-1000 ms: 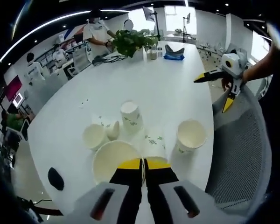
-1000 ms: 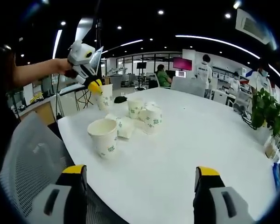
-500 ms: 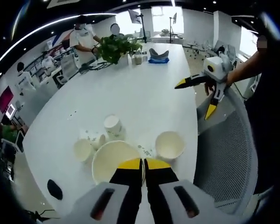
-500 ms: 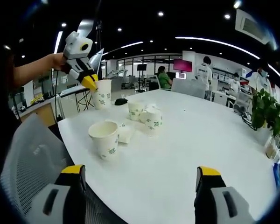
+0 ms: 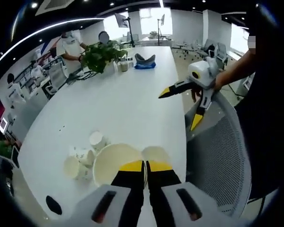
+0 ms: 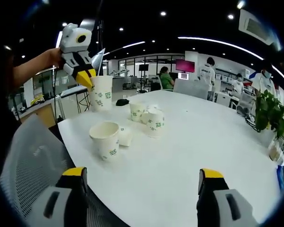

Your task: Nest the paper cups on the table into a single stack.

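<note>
Left tool [image 6: 87, 78] clamped on the rim of a paper cup [image 6: 102, 93], held upright in the air above the near corner of the white counter [image 6: 199, 142]. In the left gripper view, yellow tips pressed together over the rim of that cup [image 5: 116, 163], mouth open toward the camera.

Right tool [image 5: 180, 101] with jaws wide apart, gripping nothing, hanging past the counter's edge [image 5: 132, 99] over a grey mesh chair [image 5: 215, 156]. In the right gripper view, its two yellow-tipped jaws at the bottom corners, far apart.

On the counter: one lone cup [image 6: 105, 139] upright near the edge, mouth up, with a crushed or tipped cup [image 6: 125, 136] just beside it. Further in, cluster of cups [image 6: 146, 116] standing touching, some upside down. Same cluster low left in the left gripper view [image 5: 85, 156].

Small dark object [image 6: 122, 101] on the counter behind the held cup. Potted plant [image 6: 270, 113] at the far right side. People seated and standing at the far end.
</note>
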Action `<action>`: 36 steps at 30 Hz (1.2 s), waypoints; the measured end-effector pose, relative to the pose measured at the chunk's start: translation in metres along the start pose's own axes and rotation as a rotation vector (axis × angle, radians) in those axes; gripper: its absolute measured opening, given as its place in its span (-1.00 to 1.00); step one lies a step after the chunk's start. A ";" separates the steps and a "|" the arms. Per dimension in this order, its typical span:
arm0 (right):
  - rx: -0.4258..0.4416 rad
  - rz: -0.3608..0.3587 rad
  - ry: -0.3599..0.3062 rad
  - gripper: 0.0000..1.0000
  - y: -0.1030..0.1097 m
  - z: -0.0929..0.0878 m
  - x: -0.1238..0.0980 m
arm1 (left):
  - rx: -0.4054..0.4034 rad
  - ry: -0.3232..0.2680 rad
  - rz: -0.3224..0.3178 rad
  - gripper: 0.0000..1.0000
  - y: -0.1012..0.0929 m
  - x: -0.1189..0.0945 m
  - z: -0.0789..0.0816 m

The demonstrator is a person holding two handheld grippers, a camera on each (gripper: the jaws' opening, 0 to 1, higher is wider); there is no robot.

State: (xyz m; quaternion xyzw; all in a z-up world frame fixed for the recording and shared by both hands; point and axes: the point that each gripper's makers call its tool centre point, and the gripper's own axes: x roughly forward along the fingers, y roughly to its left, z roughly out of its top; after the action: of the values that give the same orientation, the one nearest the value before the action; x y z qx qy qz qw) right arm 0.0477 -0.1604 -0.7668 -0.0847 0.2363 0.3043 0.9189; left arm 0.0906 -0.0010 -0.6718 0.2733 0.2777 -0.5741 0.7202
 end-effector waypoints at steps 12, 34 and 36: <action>-0.001 0.003 0.004 0.97 0.000 -0.001 0.000 | 0.032 0.007 -0.041 -1.00 -0.016 0.018 0.003; 0.006 0.005 0.005 0.93 0.000 -0.001 0.000 | 0.071 0.043 -0.099 -1.00 -0.043 0.050 0.004; 0.008 0.005 0.004 0.93 0.000 -0.001 0.000 | 0.070 0.043 -0.103 -1.00 -0.042 0.054 0.002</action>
State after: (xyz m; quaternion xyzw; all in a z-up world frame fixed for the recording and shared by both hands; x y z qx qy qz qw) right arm 0.0471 -0.1609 -0.7677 -0.0813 0.2395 0.3053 0.9181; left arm 0.0594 -0.0465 -0.7119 0.2959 0.2863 -0.6138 0.6736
